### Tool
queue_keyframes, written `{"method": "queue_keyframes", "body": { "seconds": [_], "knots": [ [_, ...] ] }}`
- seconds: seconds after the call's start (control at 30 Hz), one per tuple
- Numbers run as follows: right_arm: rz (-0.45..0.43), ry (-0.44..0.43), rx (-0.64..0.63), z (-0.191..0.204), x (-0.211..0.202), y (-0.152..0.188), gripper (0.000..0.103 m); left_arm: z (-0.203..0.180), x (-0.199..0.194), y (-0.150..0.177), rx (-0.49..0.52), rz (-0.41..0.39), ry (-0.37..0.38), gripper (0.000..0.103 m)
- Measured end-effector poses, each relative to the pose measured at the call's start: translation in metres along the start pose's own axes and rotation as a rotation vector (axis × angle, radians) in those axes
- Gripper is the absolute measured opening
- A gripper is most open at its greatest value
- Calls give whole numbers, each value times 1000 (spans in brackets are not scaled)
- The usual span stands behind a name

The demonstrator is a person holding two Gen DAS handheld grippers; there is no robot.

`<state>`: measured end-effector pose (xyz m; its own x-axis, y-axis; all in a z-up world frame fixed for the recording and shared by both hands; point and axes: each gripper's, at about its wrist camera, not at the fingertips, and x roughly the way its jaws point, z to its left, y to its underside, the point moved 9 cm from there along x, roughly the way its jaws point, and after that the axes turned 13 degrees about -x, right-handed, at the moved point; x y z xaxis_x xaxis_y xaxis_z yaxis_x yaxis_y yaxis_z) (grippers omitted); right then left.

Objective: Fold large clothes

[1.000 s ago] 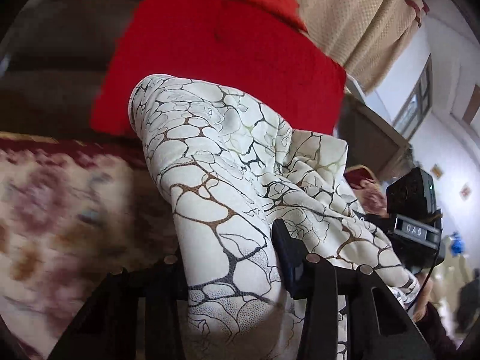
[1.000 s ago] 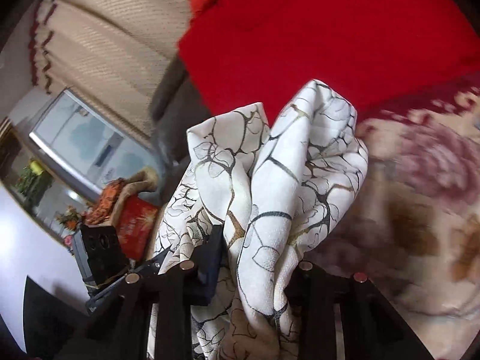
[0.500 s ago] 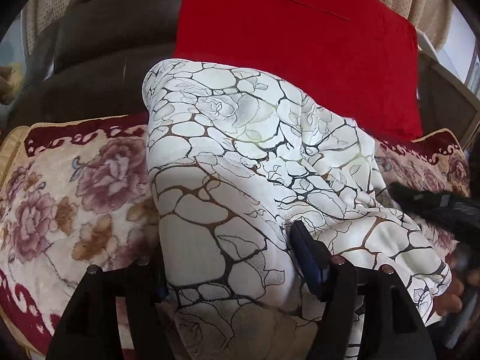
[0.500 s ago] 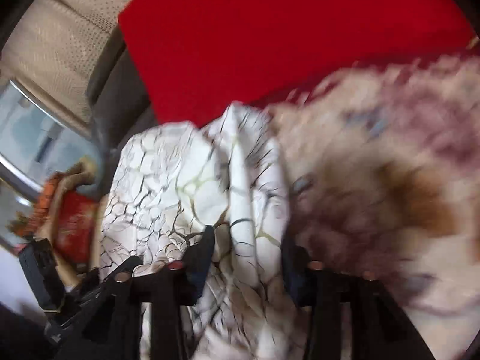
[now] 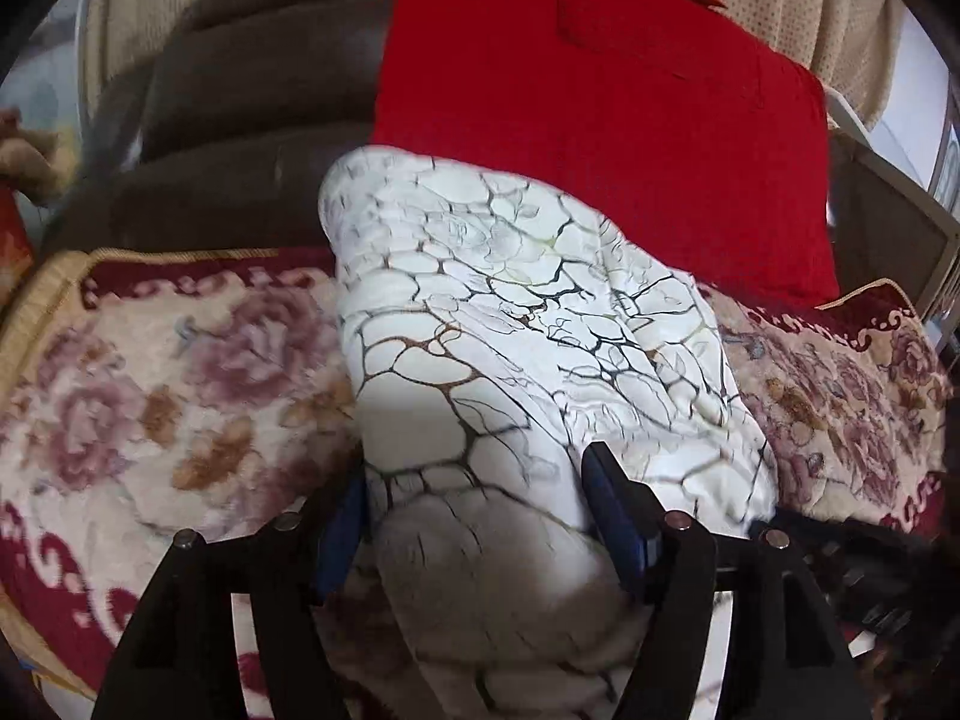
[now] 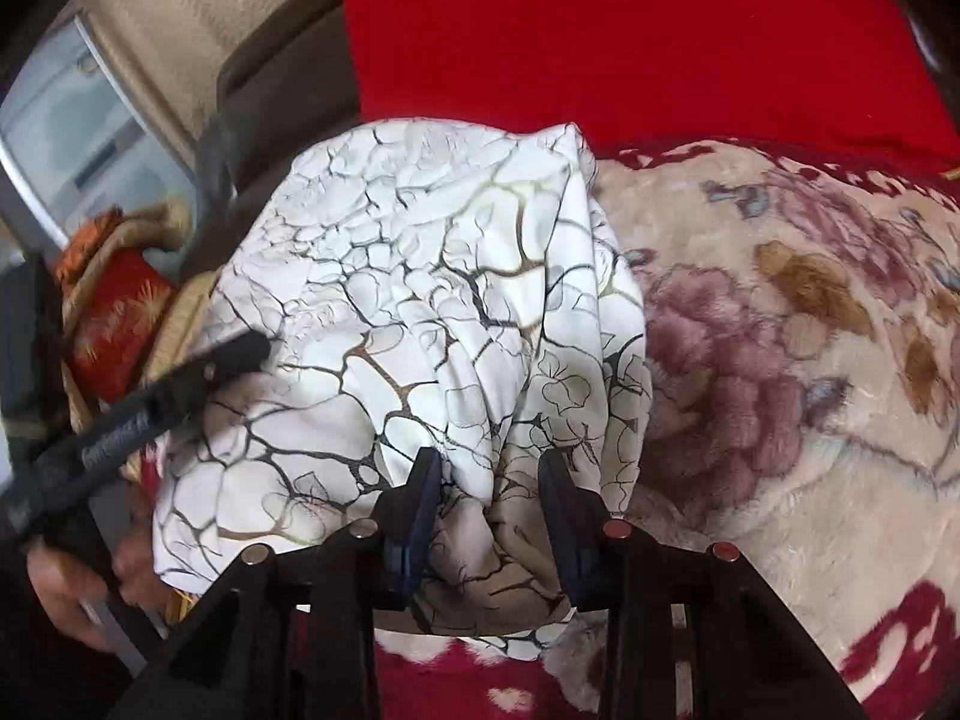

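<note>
Left hand-held gripper (image 5: 480, 516): pinching a thick bunch of the white garment (image 5: 510, 300) between its blue-padded fingers (image 5: 606, 498).
Right hand-held gripper (image 6: 489, 510): pinching a gathered fold of the same garment; the cloth puckers between its fingers (image 6: 420, 498).
Garment position: spread ahead of both grippers, draped over the floral blanket (image 6: 780, 360), its far edge reaching the red cushion (image 5: 600, 96).
Risk, slipping: the bunches look bulky and uneven, so a layer could probably slide out of either pinch if the two pull apart.
Risk, crooked fold: wrinkles run diagonally ahead of the right gripper; laid down like this, the fold would likely set skewed.
Risk, drag: the plush blanket may catch the cloth and bunch it.
Surroundings: dark sofa back (image 5: 252, 120) beyond the left gripper, beige curtain (image 6: 198, 18) further off.
Obstruction: the red cushion sits just past the garment's far edge, limiting room to lay it flat.
</note>
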<state>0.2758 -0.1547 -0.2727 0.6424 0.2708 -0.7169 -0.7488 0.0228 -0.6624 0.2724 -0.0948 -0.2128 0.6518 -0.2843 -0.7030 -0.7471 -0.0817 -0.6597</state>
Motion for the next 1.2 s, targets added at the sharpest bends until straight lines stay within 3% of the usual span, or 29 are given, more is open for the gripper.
{"method": "queue_keyframes", "body": {
  "seconds": [0.13, 0.2, 0.27, 0.43, 0.5, 0.63, 0.77, 0.83, 1.2],
  "knots": [
    [-79, 8, -13, 11, -38, -14, 39, -1, -38, -3, 14, -75, -37, 71],
    [-112, 16, -26, 11, -58, -13, 40, -1, -62, -4, 18, -127, -63, 78],
    [-155, 38, -41, 12, -86, -9, 70, -2, -83, -4, 27, -166, -81, 83],
    [-257, 82, -87, 29, -136, -21, 71, -5, -138, -6, 53, -241, -148, 83],
    [-266, 86, -88, 34, -150, -19, 71, -7, -158, -8, 62, -270, -173, 83],
    [-288, 89, -97, 50, -167, -17, 71, -8, -191, -8, 66, -312, -206, 94],
    [-298, 84, -105, 67, -183, -12, 71, -9, -224, -7, 63, -355, -236, 94],
    [-302, 87, -110, 73, -190, -10, 71, -8, -236, -4, 61, -348, -253, 101],
    [-372, 119, -149, 102, -249, 3, 71, -1, -301, 15, 43, -418, -293, 101]
  ]
}}
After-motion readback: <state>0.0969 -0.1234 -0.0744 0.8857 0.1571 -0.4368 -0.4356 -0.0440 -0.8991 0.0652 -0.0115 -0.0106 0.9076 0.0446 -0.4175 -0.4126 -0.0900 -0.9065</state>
